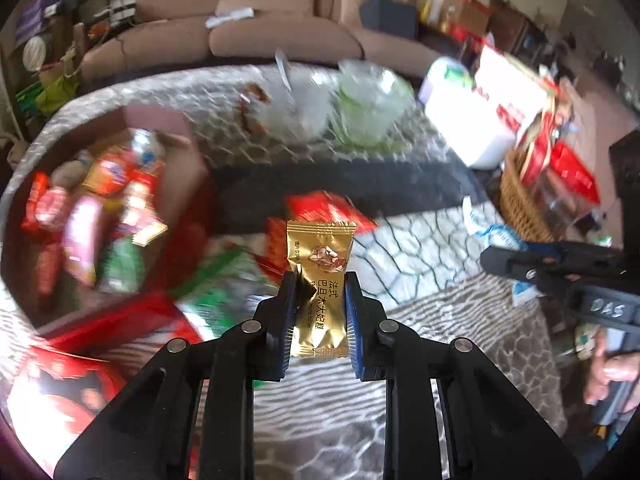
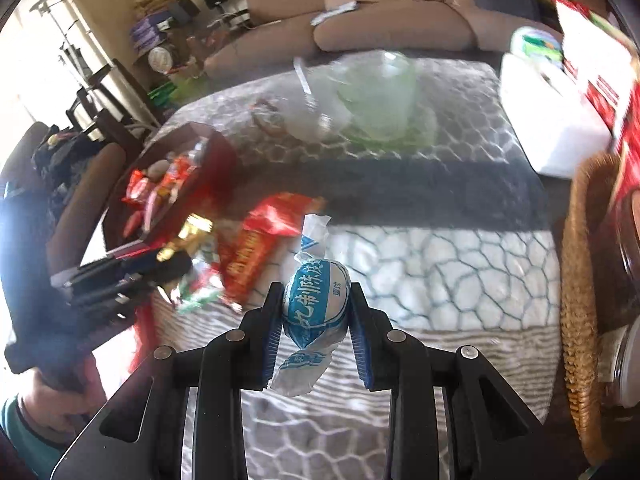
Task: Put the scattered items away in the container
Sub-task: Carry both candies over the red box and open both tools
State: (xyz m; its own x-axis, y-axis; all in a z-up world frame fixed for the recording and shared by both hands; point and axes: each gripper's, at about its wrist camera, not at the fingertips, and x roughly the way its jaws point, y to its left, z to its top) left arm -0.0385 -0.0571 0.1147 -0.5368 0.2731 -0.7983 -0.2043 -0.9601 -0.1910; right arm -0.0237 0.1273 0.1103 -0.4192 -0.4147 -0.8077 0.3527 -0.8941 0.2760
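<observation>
My left gripper point(image 1: 320, 284) is clamped on a gold candy wrapper point(image 1: 321, 276), pinched across its lower half so the packet stands upright between the blue pads point(image 1: 352, 312), lifted clear of the patterned tablecloth point(image 1: 432, 248). My right gripper point(image 2: 316, 304) is closed on a round blue-and-white wrapped egg point(image 2: 316, 304), its twisted wrapper ends sticking out above and below the fingers.

Taking the brown box point(image 1: 188, 184) as my landmark: it sits to the left of the gold wrapper and a little beyond it, already holding a blurred heap of snack packets point(image 1: 104, 200) in red, pink, orange and green. Just right of the box, behind the gold wrapper, red packets point(image 1: 320, 208) lie loose on the cloth, with a green packet point(image 1: 212, 276) nearer to me. From the left wrist, my right gripper's body shows well to the right of the box, at the table's edge.

Beyond the box, toward the far side of the table, stand a clear bowl with a spoon point(image 1: 296, 108) and a green glass bowl point(image 1: 372, 108) beside it. Far right of the box are a white carton point(image 1: 496, 120) and a wicker basket point(image 1: 520, 204). A tan sofa point(image 1: 280, 28) lies behind everything.
</observation>
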